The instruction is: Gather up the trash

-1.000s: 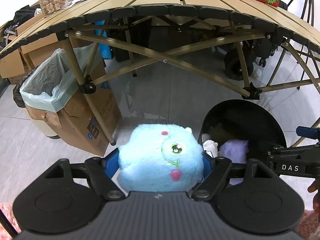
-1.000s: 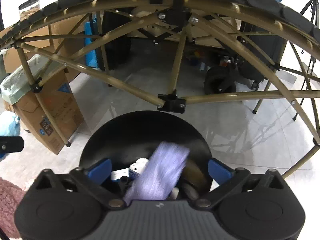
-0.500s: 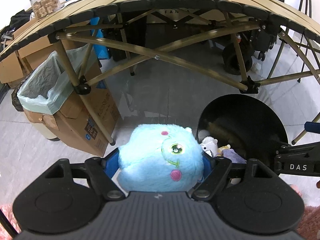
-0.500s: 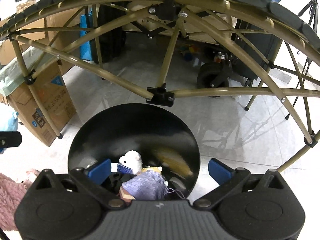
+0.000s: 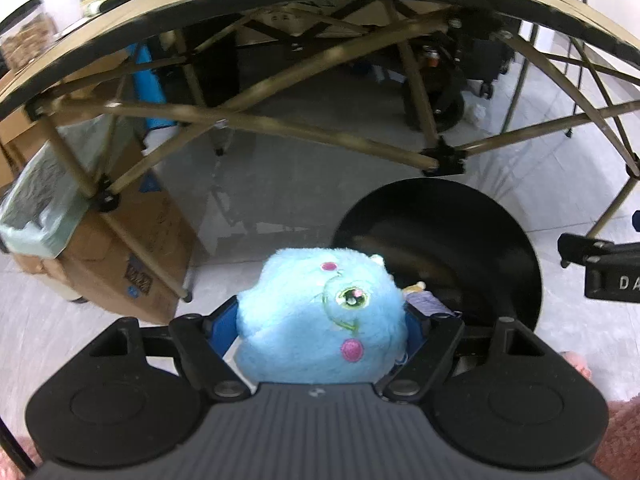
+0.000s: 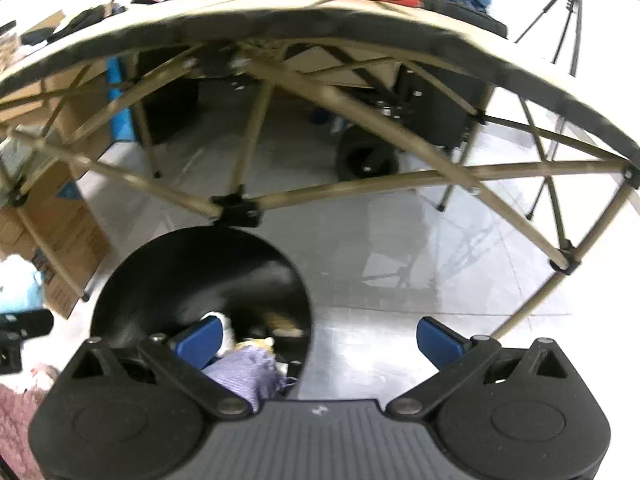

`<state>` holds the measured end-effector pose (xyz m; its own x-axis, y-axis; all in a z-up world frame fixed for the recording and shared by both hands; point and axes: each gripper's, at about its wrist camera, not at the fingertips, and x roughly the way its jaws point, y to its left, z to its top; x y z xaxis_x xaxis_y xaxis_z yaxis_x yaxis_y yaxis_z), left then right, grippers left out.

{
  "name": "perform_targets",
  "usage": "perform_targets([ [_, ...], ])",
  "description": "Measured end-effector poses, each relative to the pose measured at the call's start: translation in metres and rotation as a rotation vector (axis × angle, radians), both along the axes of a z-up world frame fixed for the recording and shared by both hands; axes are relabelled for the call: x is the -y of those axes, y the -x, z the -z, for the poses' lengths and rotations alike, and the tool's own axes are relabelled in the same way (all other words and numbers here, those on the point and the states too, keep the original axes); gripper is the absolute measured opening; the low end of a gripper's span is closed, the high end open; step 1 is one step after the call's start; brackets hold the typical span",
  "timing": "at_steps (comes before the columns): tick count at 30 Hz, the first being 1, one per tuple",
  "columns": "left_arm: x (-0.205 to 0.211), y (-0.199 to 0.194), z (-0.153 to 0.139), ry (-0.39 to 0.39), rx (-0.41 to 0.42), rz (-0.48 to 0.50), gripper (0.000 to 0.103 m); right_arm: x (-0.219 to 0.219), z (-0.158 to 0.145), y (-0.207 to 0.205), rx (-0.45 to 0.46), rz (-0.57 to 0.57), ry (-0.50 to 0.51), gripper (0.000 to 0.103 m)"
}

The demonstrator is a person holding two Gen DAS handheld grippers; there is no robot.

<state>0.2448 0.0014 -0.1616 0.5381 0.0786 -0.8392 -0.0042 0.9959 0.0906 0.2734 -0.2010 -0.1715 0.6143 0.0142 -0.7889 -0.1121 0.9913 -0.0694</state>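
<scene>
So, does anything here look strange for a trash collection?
Yes: the left hand-held gripper holds a clean blue plush toy, and the black bin holds a purple cloth and another small toy, not obvious trash.

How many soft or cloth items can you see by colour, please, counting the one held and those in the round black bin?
Light blue fluffy plush toy, held in the left tool: 1
Purple knitted cloth in the round black bin: 1
White plush item in the bin: 1
Total: 3

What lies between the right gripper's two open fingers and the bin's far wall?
In the right wrist view, between the right gripper and the black bin's far wall lie a purple cloth and a small white toy.
</scene>
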Motion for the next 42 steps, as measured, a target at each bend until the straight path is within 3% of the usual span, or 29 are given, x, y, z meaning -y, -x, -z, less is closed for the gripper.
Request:
perform_targets([
  [17, 0.066, -0.028, 0.012, 0.057, -0.049, 0.105, 0.079, 0.068, -0.024, 0.003, 0.048, 0.215, -0.052, 0.103],
  [26, 0.08, -0.036, 0.015, 0.057, -0.05, 0.104, 0.079, 0.078, -0.024, 0.006, 0.053, 0.242, -0.07, 0.103],
  [32, 0.08, -0.036, 0.014, 0.045, -0.054, 0.099, 0.086, 0.078, -0.023, 0.006, 0.05, 0.24, -0.072, 0.103],
  [34, 0.08, -0.035, 0.012, 0.039, -0.044, 0.093, 0.1, 0.078, -0.023, 0.005, 0.049, 0.239, -0.072, 0.103],
  [35, 0.08, -0.034, 0.01, 0.037, -0.036, 0.091, 0.101, 0.078, -0.023, 0.005, 0.049, 0.238, -0.072, 0.103],
  [42, 0.082, -0.033, 0.011, 0.018, -0.043, 0.096, 0.103, 0.078, -0.022, 0.005, 0.048, 0.236, -0.073, 0.103],
])
